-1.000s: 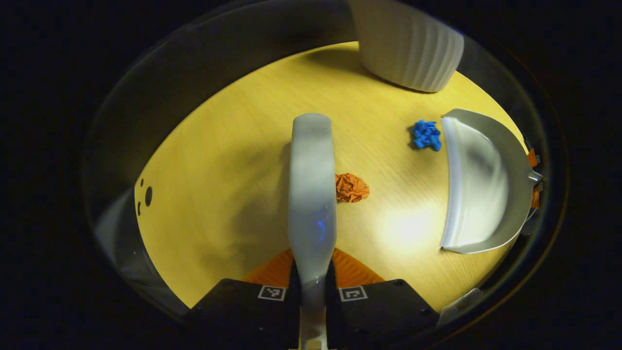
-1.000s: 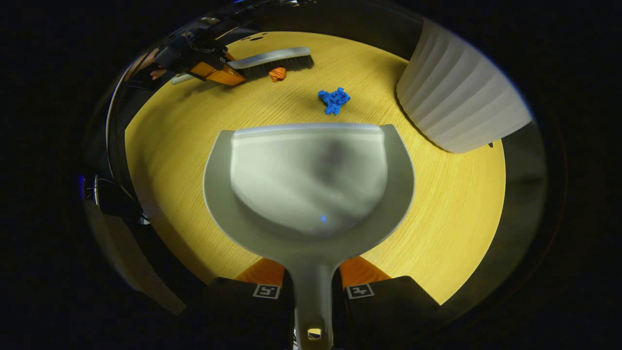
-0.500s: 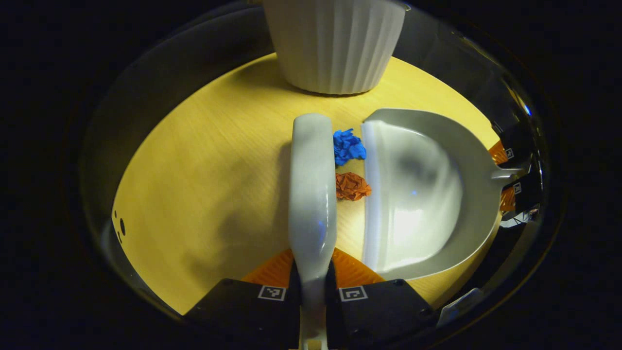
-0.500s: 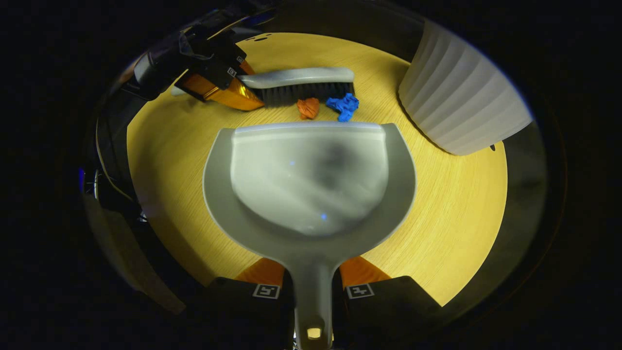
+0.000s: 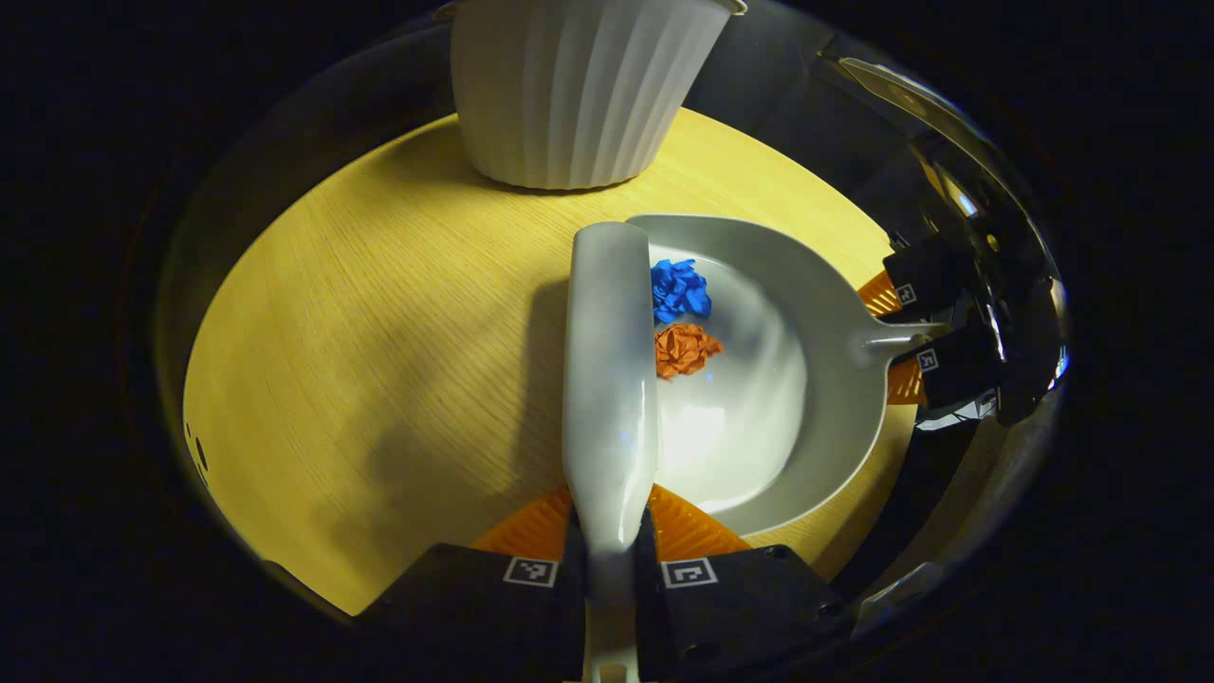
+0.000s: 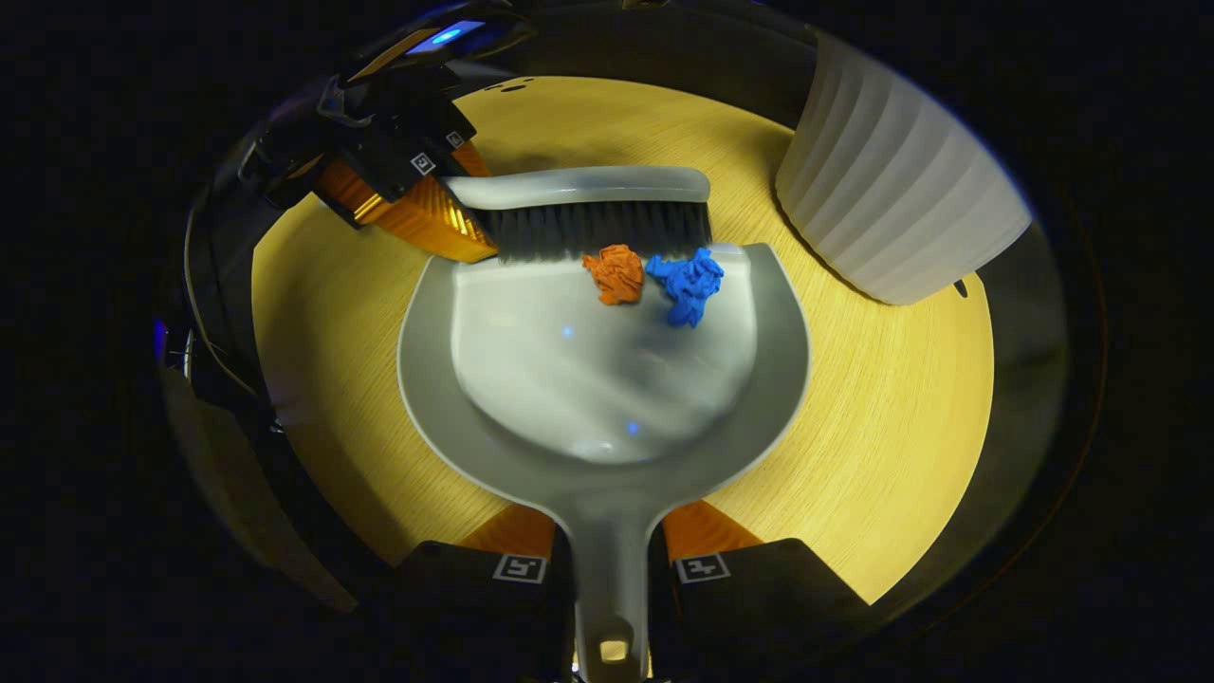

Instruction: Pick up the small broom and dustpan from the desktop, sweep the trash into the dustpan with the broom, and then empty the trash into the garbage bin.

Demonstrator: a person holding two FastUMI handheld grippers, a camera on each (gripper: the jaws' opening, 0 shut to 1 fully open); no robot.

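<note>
My left gripper [image 5: 609, 545] is shut on the handle of the small grey broom [image 5: 609, 360]. The broom [image 6: 588, 209] stands with its dark bristles at the front lip of the grey dustpan [image 6: 531, 379]. My right gripper [image 6: 612, 560] is shut on the dustpan's handle, and the dustpan [image 5: 816, 379] rests flat on the yellow table. A crumpled orange scrap [image 6: 615, 273] and a crumpled blue scrap [image 6: 688, 283] lie inside the pan just past its lip, against the bristles. From the left gripper view the orange scrap [image 5: 685, 348] and blue scrap [image 5: 679, 289] lie right of the broom.
A white ribbed garbage bin [image 5: 574, 85] stands on the table [image 5: 379, 332] beyond the broom's tip; the bin [image 6: 892, 190] is at the right of the dustpan in the right gripper view. Bare table [image 6: 901, 398] lies right of the pan.
The broom has swept toward the dustpan, pushing the orange scrap and then the blue one over the lip into the pan. The dustpan has stayed in place.
</note>
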